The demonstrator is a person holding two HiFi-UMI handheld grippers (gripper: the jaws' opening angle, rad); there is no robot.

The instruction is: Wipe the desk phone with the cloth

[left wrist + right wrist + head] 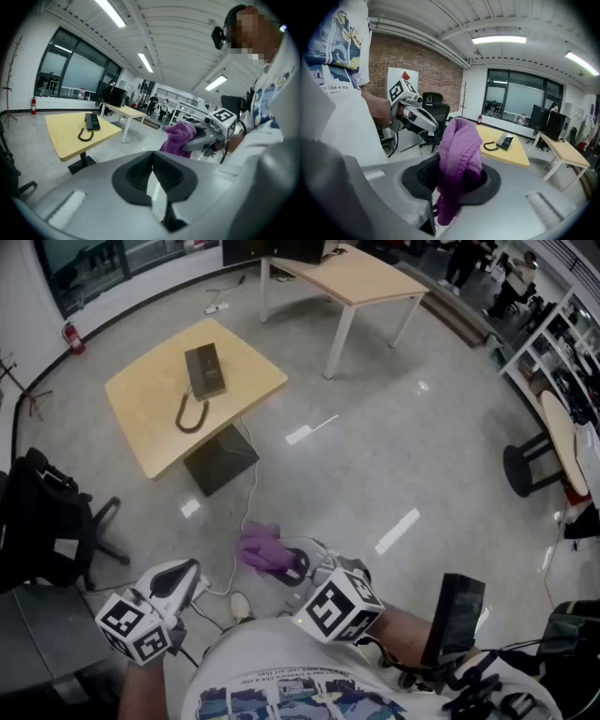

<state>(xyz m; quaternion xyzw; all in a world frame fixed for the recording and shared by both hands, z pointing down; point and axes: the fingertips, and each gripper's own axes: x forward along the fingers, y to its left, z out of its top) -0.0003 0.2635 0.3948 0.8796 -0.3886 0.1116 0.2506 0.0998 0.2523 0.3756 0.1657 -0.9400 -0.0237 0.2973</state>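
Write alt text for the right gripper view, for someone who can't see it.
A purple cloth is clamped in the jaws of the right gripper and fills the middle of the picture. Behind it, across an office floor, a desk phone sits on a yellow table. At the left, a hand holds the left gripper.

The head view looks steeply down from high up, well short of the desk phone (204, 371). Each gripper view looks across the floor toward that phone from afar. All three views share it.
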